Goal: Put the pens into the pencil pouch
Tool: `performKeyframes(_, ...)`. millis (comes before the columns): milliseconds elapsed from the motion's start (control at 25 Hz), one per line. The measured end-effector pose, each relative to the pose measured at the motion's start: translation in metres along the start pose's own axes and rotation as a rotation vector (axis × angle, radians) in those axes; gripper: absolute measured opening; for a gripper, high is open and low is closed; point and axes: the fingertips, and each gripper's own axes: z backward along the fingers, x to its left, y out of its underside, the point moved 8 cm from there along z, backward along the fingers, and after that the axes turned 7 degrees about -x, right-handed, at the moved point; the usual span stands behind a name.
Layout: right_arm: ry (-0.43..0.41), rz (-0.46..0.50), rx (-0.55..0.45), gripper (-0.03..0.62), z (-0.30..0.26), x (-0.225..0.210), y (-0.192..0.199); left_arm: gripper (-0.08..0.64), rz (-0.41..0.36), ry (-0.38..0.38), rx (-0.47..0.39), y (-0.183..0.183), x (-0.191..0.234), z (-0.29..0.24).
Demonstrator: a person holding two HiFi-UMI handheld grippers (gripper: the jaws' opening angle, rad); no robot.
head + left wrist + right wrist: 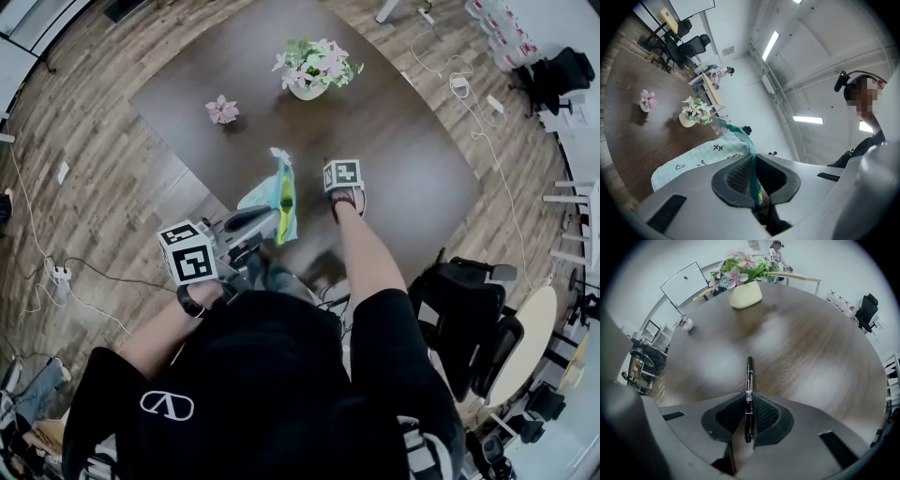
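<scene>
A person in a black shirt stands over a dark wooden table (412, 187), a two-jaw gripper in each hand. The left gripper (753, 158) has its jaws closed tight on the green zipper edge of the pencil pouch (691, 161), a pale mint case printed with small black doodles. In the left gripper view the pouch spreads away from the jaws toward nine o'clock. In the head view it rises off the gripper toward twelve o'clock, clear of the tabletop.

At three o'clock of the pouch in the head view, the right gripper (749, 397) points steeply down at the table. Its jaws are drawn in on a black pen (749, 380), which lies lengthwise between the pads with its far end reaching past them toward twelve o'clock. Whether that end touches the wood cannot be told. The pen and the pouch are apart, each in its own gripper.

A cream pot of pink and white flowers (312, 70) stands at the table's twelve o'clock edge, well beyond both grippers. A small pink flower (222, 110) sits alone at ten o'clock. A black office chair (464, 319) stands on the plank floor at four o'clock of the person, and cables (56, 277) trail across the floor at eight o'clock.
</scene>
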Motion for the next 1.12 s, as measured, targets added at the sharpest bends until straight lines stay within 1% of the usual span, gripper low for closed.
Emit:
performKeyframes(80, -0.008, 0.004, -0.003, 0.043, 0.001, 0.001, 0.001, 0.023, -0.001, 0.001, 0.002, 0.0, -0.001, -0.001)
performKeyframes(160, -0.02, -0.005, -0.034, 0.043, 0.006, 0.001, 0.0, 0.023, -0.008, 0.006, 0.004, -0.001, -0.002, -0.002)
performKeyframes(280, -0.033, -0.008, -0.139, 0.043, 0.029, 0.001, -0.009, 0.023, -0.012, 0.015, 0.005, -0.001, -0.001, -0.004)
performKeyframes(400, -0.041, 0.016, -0.298, 0.043, 0.075, 0.0, -0.029, 0.023, -0.014, 0.03, 0.01, -0.002, -0.006, -0.008)
performKeyframes(520, -0.03, 0.066, -0.466, 0.043, 0.135, 0.0, -0.049, 0.023, -0.025, 0.055, 0.016, -0.004, -0.012, -0.017)
performKeyframes(680, -0.045, 0.098, -0.691, 0.043, 0.216, 0.006, -0.062, 0.023, -0.042, 0.091, 0.03, -0.009, -0.021, -0.03)
performKeyframes(840, -0.06, 0.094, -0.925, 0.043, 0.303, 0.02, -0.056, 0.023, -0.057, 0.123, 0.048, -0.013, -0.032, -0.042)
performKeyframes(920, -0.066, 0.07, -1.051, 0.043, 0.339, 0.025, -0.047, 0.023, -0.066, 0.142, 0.057, -0.016, -0.037, -0.049)
performKeyframes(1040, -0.068, 0.046, -1.24, 0.043, 0.38, 0.034, -0.026, 0.023, -0.073, 0.172, 0.067, -0.017, -0.042, -0.06)
performKeyframes(1120, -0.038, 0.049, -1.346, 0.043, 0.4, 0.04, -0.011, 0.023, -0.079, 0.191, 0.075, -0.018, -0.045, -0.066)
